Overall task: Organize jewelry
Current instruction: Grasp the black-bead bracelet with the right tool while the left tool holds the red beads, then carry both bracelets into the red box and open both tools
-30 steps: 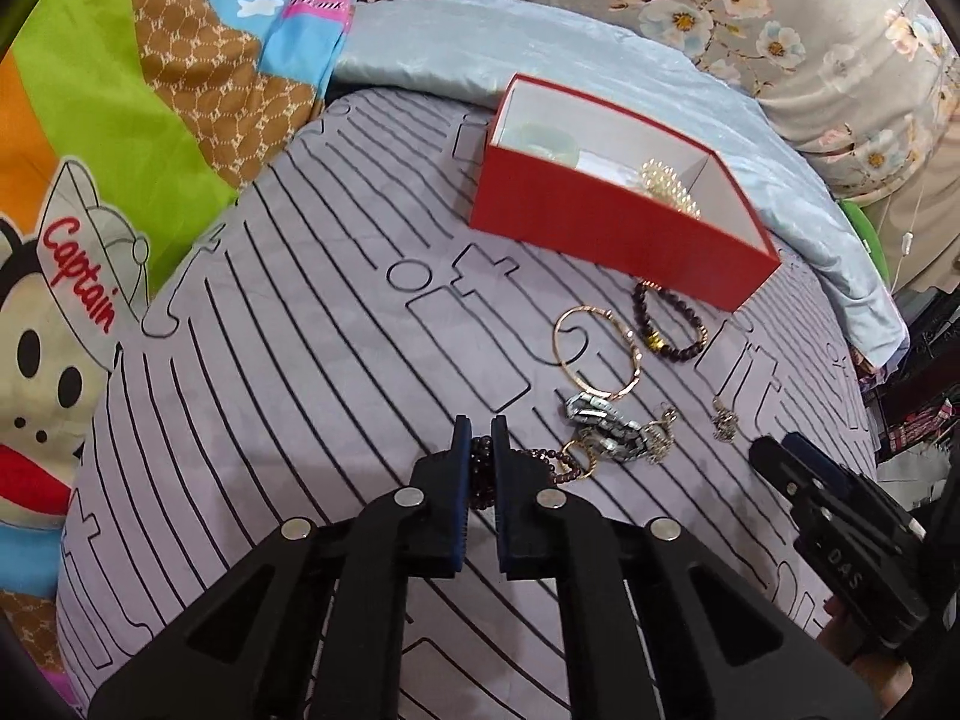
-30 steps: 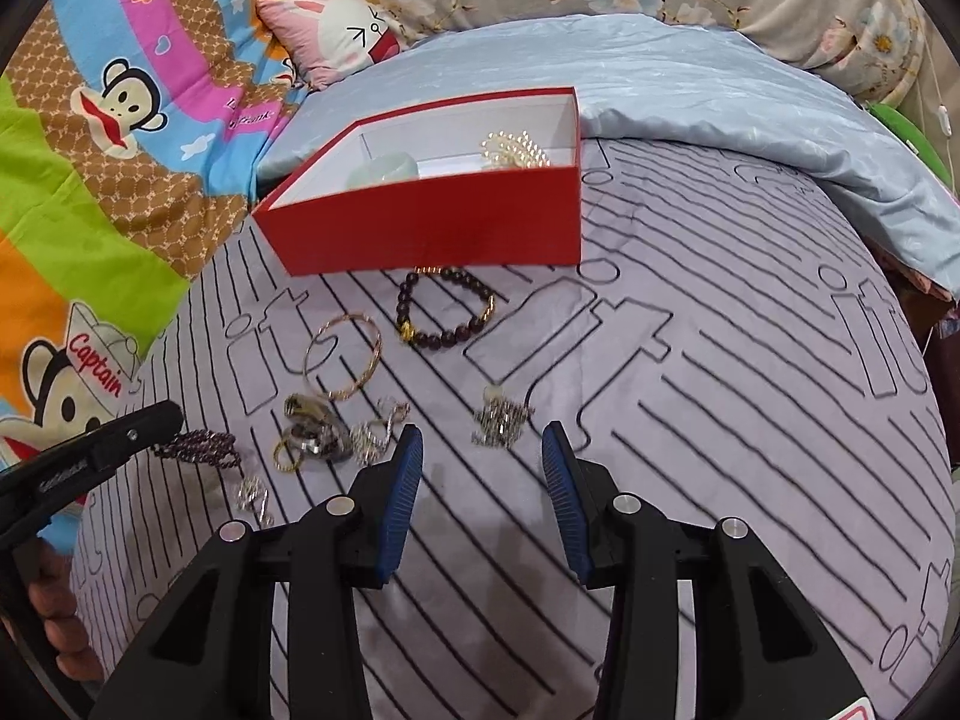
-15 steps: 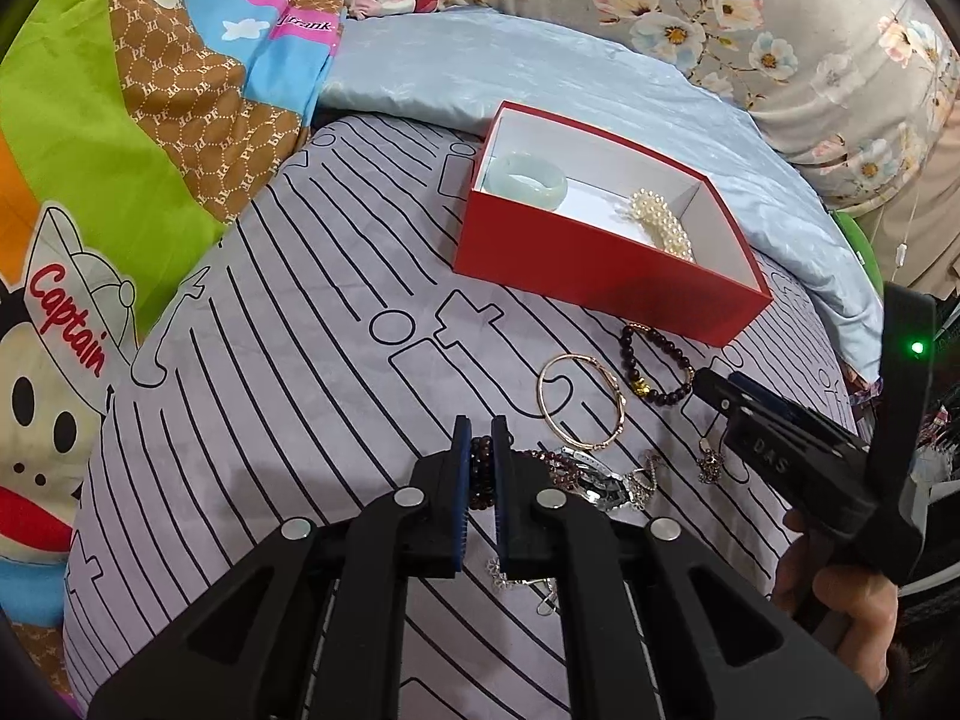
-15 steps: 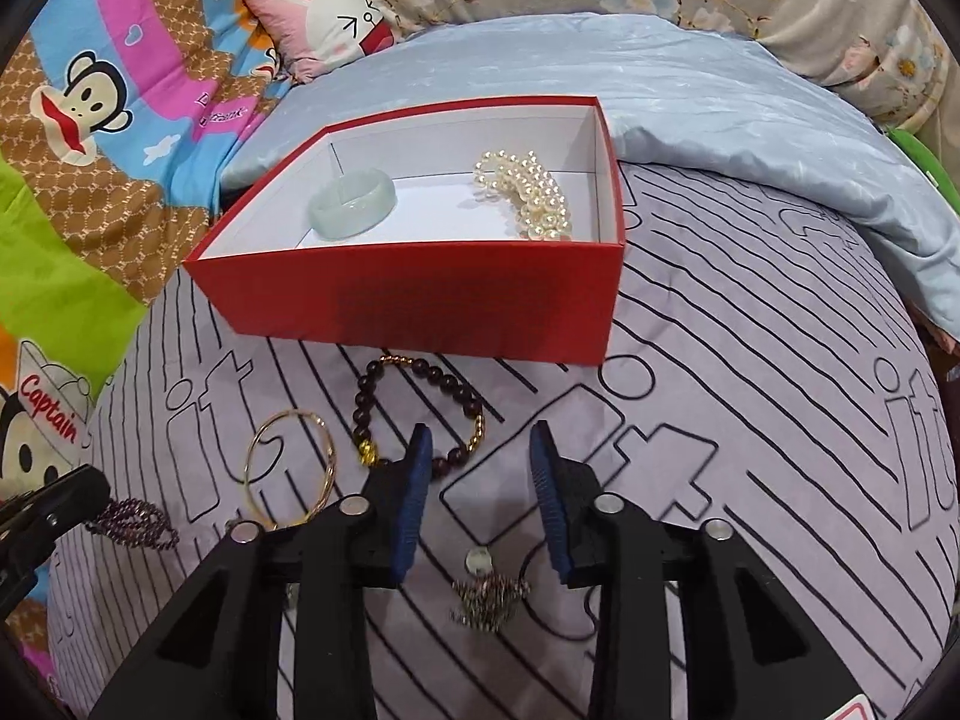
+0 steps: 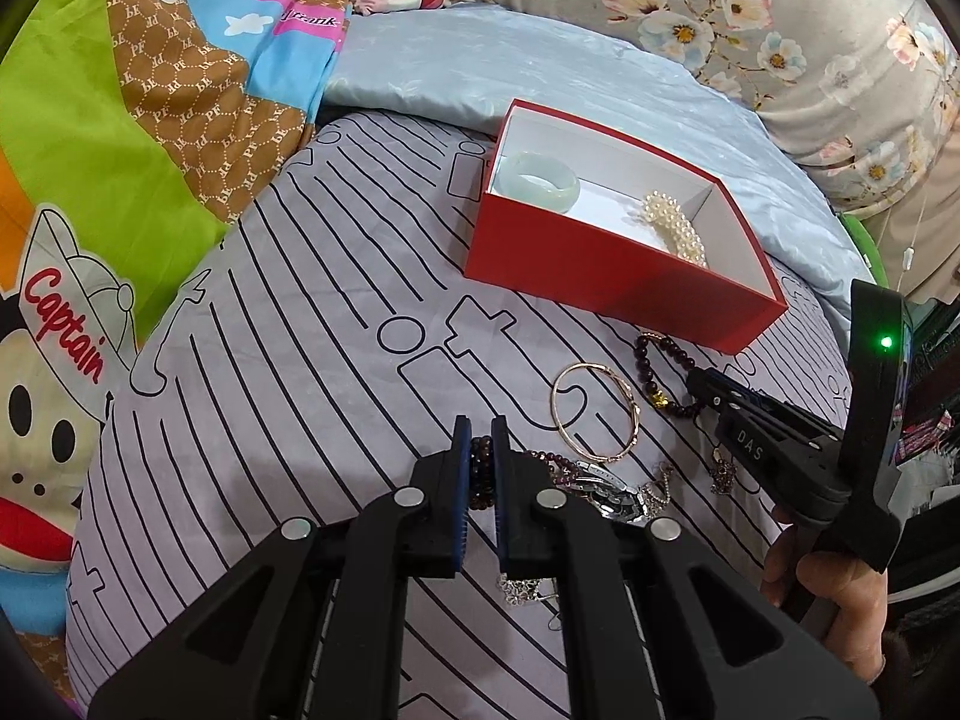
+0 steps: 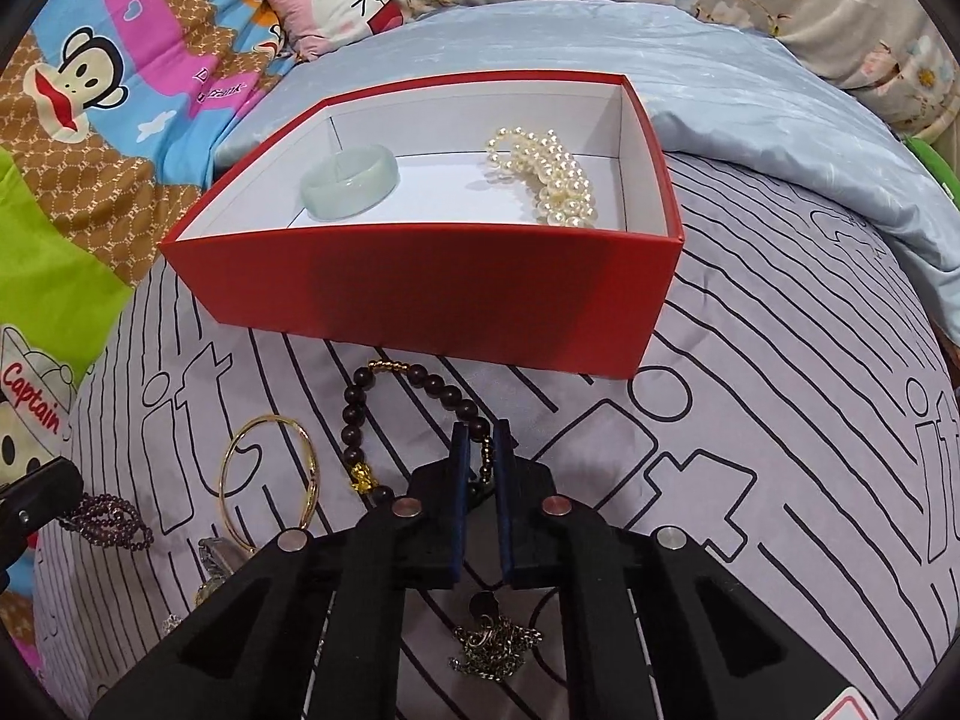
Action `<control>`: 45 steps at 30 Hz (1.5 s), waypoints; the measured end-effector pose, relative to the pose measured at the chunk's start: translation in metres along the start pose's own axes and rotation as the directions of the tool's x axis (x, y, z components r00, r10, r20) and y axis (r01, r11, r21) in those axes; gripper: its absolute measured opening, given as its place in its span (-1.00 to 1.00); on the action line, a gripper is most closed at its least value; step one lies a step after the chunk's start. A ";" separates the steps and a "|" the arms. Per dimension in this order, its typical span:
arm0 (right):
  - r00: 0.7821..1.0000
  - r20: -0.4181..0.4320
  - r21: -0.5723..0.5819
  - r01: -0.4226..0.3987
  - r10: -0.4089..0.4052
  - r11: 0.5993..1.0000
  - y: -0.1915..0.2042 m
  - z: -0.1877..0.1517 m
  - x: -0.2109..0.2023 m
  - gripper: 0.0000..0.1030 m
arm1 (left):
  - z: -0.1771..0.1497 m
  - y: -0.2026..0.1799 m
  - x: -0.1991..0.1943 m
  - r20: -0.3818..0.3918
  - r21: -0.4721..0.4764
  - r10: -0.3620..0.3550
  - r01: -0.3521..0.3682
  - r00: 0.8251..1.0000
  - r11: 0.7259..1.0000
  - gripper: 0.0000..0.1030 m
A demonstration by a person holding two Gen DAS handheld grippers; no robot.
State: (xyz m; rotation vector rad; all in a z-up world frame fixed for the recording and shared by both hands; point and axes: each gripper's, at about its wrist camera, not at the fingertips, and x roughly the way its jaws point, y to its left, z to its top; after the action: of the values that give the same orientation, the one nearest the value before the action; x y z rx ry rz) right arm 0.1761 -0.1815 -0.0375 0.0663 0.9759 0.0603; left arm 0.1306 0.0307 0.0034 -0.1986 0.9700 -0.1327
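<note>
An open red box on the lilac striped bedspread holds a pale green bangle and a pearl bracelet. My left gripper is shut on a small purple bead bracelet, which also shows in the right wrist view. My right gripper is shut on the dark brown bead bracelet lying in front of the box. A gold bangle lies beside it.
Silver trinkets and a chain lie on the bedspread near the grippers. A light blue quilt lies behind the box. A cartoon blanket is at the left, a floral cushion behind.
My right gripper has moved forward to the dark bead bracelet and closed on it. My left gripper stays shut on the purple bracelet and has lifted toward the box.
</note>
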 end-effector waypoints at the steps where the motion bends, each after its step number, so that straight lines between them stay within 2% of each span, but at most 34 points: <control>1: 1.000 0.002 -0.001 0.000 0.000 1.000 0.000 -0.001 -0.001 -0.90 | 0.000 0.000 0.000 0.000 0.000 0.002 -0.002 1.000 1.000 -0.89; 7: 0.999 0.032 0.023 -0.021 0.020 1.000 -0.007 -0.006 -0.023 -0.94 | 0.002 0.000 0.001 0.001 0.003 0.004 -0.004 1.000 1.000 -0.89; 15: 0.993 0.113 0.038 -0.041 0.037 0.998 -0.016 -0.008 -0.076 -0.94 | 0.010 -0.011 -0.008 0.028 0.029 -0.013 0.012 1.000 1.000 -0.89; 22: 0.977 0.208 0.031 -0.052 0.045 0.998 -0.022 0.016 -0.118 -0.94 | 0.032 -0.028 -0.020 0.086 0.071 -0.029 0.023 0.996 0.997 -0.89; 28: 0.961 0.272 -0.001 -0.058 0.056 0.998 -0.017 0.049 -0.134 -0.94 | 0.067 -0.040 -0.024 0.154 0.097 -0.034 0.019 0.988 0.995 -0.89; 34: 0.954 0.292 -0.017 -0.067 0.070 0.998 -0.013 0.086 -0.123 -0.94 | 0.104 -0.054 -0.014 0.189 0.122 -0.043 0.020 0.981 0.992 -0.89; 40: 0.965 0.246 -0.010 -0.095 0.095 0.995 -0.011 0.111 -0.083 -0.94 | 0.134 -0.065 0.010 0.195 0.130 -0.033 0.008 0.980 0.991 -0.89; 45: 0.975 0.199 -0.010 -0.099 0.099 0.995 -0.010 0.117 -0.047 -0.94 | 0.145 -0.069 0.042 0.164 0.135 -0.015 -0.007 0.986 0.991 -0.89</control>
State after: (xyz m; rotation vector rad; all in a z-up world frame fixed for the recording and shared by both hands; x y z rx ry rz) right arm 0.2473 -0.1982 0.0657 0.1195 0.7718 0.1430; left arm 0.2728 -0.0296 0.0648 -0.0851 0.7930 -0.1828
